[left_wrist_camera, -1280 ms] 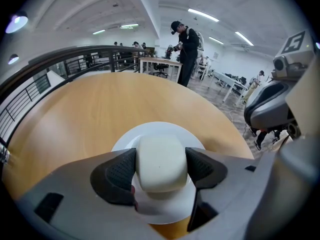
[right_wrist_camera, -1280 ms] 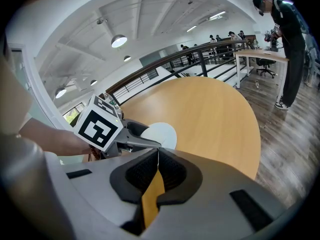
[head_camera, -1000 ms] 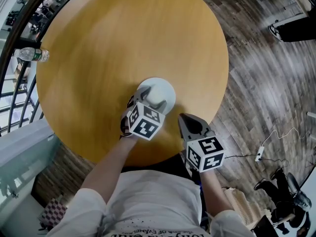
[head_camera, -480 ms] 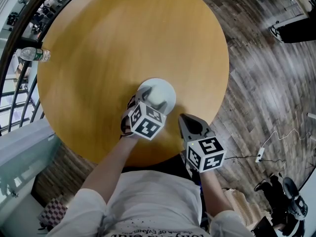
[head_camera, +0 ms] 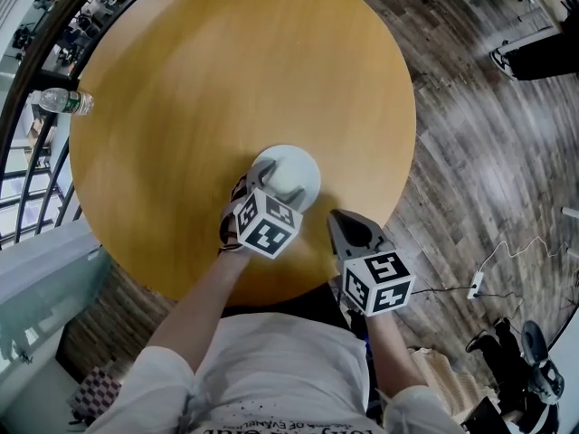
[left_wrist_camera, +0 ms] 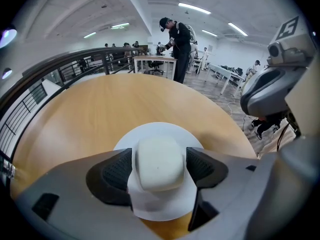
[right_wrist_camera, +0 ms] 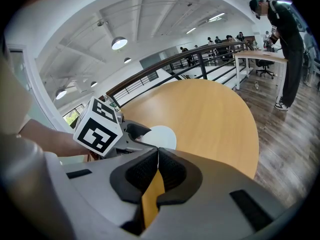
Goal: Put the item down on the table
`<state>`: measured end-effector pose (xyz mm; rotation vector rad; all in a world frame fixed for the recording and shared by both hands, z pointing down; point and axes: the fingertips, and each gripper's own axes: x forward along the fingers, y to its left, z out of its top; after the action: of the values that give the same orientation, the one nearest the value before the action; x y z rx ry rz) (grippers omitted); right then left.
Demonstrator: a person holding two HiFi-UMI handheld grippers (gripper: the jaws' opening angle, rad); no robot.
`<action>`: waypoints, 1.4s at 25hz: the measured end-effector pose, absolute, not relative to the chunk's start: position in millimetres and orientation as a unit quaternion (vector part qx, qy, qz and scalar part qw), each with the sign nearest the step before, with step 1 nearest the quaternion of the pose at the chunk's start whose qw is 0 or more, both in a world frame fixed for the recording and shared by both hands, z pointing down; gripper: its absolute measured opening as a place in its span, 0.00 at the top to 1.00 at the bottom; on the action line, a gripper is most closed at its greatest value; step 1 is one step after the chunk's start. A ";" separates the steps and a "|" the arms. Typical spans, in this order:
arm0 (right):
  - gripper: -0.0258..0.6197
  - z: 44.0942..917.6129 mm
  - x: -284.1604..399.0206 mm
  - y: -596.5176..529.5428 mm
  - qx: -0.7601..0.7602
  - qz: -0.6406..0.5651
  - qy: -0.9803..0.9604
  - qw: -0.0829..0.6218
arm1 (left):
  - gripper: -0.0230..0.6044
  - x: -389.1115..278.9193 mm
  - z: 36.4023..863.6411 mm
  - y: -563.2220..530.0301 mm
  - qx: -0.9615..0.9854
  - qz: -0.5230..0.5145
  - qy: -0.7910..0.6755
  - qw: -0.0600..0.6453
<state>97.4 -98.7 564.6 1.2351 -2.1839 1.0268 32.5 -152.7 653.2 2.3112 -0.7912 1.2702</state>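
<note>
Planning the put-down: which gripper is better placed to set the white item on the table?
The left gripper: its jaws clamp the white item over the table; the right gripper is shut and empty.

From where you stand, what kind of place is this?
Most likely an open-plan office or lab, perhaps on an upper level: desks with office chairs, a dark railing along the edge, strip lights overhead, and people standing about.

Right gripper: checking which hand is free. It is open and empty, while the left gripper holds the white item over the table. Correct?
No: the right gripper is shut, though empty, as the right gripper view shows. The left gripper does hold the white item over the table.
</note>
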 end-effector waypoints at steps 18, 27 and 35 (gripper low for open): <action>0.92 515.5 93.1 -76.0 0.450 0.330 -0.804 0.206 | 0.45 23.4 576.2 -124.4 0.843 0.402 -0.306 0.184; 0.92 476.5 82.6 -58.0 0.455 0.297 -0.816 0.197 | 0.80 -7.0 522.7 -85.0 0.854 0.364 -0.324 0.181; 0.92 455.4 65.5 -28.5 0.448 0.289 -0.823 0.195 | 0.92 -30.2 479.8 -45.6 0.857 0.303 -0.355 0.218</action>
<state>65.5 -28.5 455.4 1.2547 -2.3068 0.8106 -30.2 -45.6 479.8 2.3730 -0.9818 0.8392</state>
